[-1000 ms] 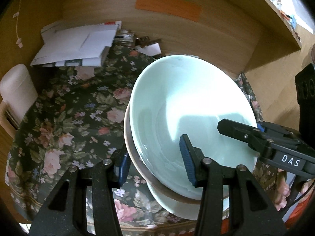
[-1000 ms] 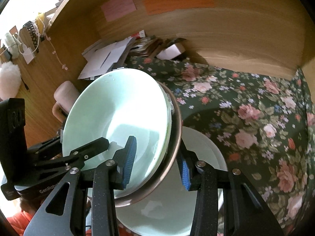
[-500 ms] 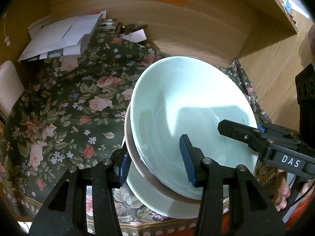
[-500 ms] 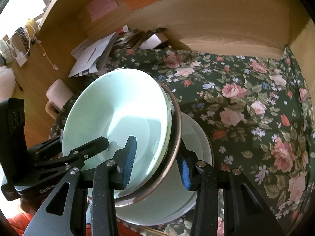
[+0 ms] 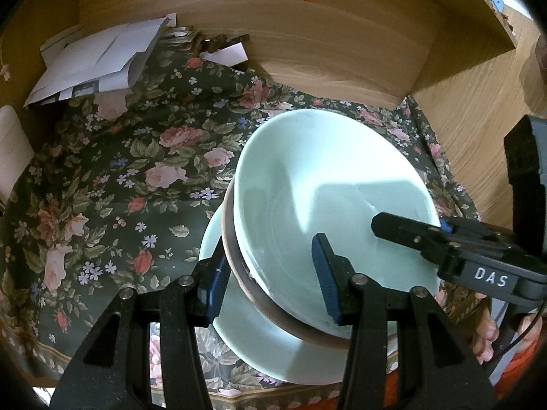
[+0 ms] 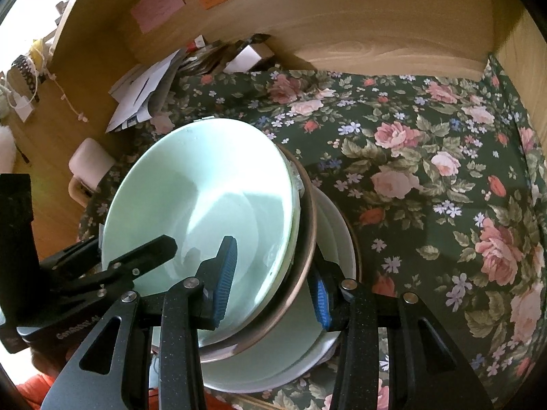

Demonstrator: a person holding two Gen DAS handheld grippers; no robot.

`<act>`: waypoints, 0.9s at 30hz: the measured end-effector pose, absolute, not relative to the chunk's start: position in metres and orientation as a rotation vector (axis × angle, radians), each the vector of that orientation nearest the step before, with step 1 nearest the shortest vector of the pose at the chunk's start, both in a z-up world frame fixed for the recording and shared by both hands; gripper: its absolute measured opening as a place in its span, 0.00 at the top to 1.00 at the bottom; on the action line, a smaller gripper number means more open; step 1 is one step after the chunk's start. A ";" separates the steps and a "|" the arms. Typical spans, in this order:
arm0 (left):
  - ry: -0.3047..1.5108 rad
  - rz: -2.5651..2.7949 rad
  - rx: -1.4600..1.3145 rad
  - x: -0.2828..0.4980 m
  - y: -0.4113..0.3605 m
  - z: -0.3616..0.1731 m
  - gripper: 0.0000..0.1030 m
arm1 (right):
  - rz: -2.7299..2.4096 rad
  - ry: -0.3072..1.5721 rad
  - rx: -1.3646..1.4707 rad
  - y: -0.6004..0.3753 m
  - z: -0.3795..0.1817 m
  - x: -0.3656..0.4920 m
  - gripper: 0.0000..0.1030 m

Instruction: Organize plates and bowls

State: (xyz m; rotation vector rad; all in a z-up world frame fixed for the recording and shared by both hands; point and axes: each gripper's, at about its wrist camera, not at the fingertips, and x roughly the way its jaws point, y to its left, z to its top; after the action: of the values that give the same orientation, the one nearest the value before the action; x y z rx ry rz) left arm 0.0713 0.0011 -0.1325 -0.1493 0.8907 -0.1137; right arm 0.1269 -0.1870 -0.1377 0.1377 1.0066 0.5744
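A pale green bowl point(image 5: 328, 184) is seen tilted, nested inside a brown-rimmed bowl point(image 5: 239, 273). Both are held together above a pale green plate point(image 5: 259, 345), which lies flat near the front edge of the floral cloth point(image 5: 112, 177). The stacked rims are clamped on opposite sides. The green bowl's inside is glossy and empty.

The left gripper point(image 5: 270, 287) angles downward, one finger inside the bowl stack point(image 5: 328, 184) and one outside, pads clamped on its rim. The right gripper point(image 6: 273, 283) clamps the opposite rim likewise.
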 end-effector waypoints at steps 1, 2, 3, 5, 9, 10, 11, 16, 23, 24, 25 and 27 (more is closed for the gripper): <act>0.887 -0.120 -0.150 0.071 0.001 -0.132 0.54 | 0.576 1.003 0.138 -0.188 -0.140 0.126 0.64; 0.885 -0.126 -0.150 0.072 0.001 -0.131 0.54 | 0.583 0.995 0.141 -0.189 -0.140 0.125 0.63; 0.886 -0.130 -0.150 0.072 0.000 -0.131 0.54 | 0.589 0.989 0.142 -0.189 -0.140 0.124 0.62; 0.882 -0.129 -0.152 0.073 0.000 -0.131 0.54 | 0.586 0.979 0.133 -0.189 -0.138 0.122 0.62; 0.865 -0.116 -0.130 0.070 -0.001 -0.127 0.52 | 0.560 0.939 0.120 -0.194 -0.131 0.117 0.55; 0.853 -0.109 -0.119 0.068 -0.002 -0.125 0.51 | 0.553 0.928 0.118 -0.196 -0.128 0.116 0.54; 0.841 -0.103 -0.112 0.066 -0.001 -0.122 0.50 | 0.549 0.911 0.121 -0.200 -0.124 0.115 0.54; 0.745 -0.076 -0.093 0.050 0.003 -0.096 0.47 | 0.544 0.802 0.113 -0.209 -0.093 0.101 0.54; 0.541 -0.057 -0.079 0.015 0.001 -0.048 0.42 | 0.572 0.563 0.091 -0.213 -0.038 0.061 0.44; 0.509 -0.055 -0.075 0.009 0.000 -0.042 0.39 | 0.572 0.528 0.089 -0.213 -0.032 0.055 0.43; 0.476 -0.052 -0.071 0.003 -0.001 -0.036 0.38 | 0.571 0.508 0.087 -0.212 -0.029 0.051 0.42; 0.429 -0.044 -0.061 -0.007 -0.003 -0.028 0.35 | 0.583 0.465 0.090 -0.212 -0.021 0.042 0.41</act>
State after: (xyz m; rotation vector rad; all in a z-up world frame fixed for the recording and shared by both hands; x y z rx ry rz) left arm -0.0070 -0.0030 -0.0278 -0.0612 0.4294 -0.0440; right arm 0.0422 -0.2123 -0.0213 0.0901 0.4650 0.5830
